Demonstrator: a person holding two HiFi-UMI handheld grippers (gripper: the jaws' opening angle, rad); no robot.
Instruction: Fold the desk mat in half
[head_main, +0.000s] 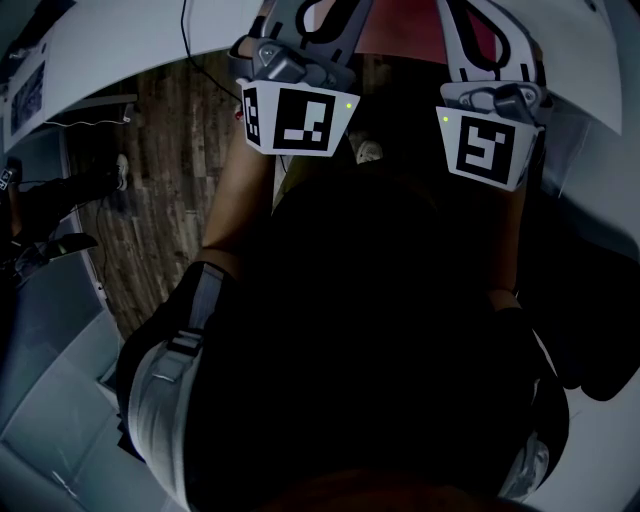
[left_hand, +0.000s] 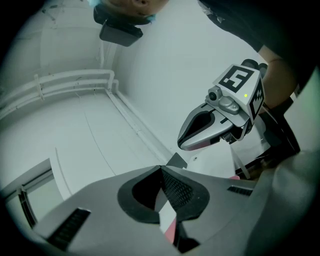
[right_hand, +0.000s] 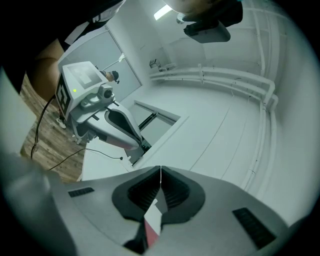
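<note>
Both hands carry their grippers side by side before the dark-clothed body, the left gripper (left_hand: 161, 171) and right gripper (right_hand: 160, 172) each with ribbed black pads (left_hand: 176, 188) clamped on a thin white-and-pink edge of the desk mat (left_hand: 168, 216), the rest of the sheet lost in the murky head view.

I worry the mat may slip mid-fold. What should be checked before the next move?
1. Left gripper shut on the desk mat, a thin strip pinched between its jaws: ok.
2. Right gripper shut on the desk mat too: ok.
3. Both grippers side by side at like height in the head view: ok.
4. Rest of the desk mat free and not snagged: cannot tell, no view shows it.
5. Desk mat edges lined up for the fold: cannot tell.
</note>
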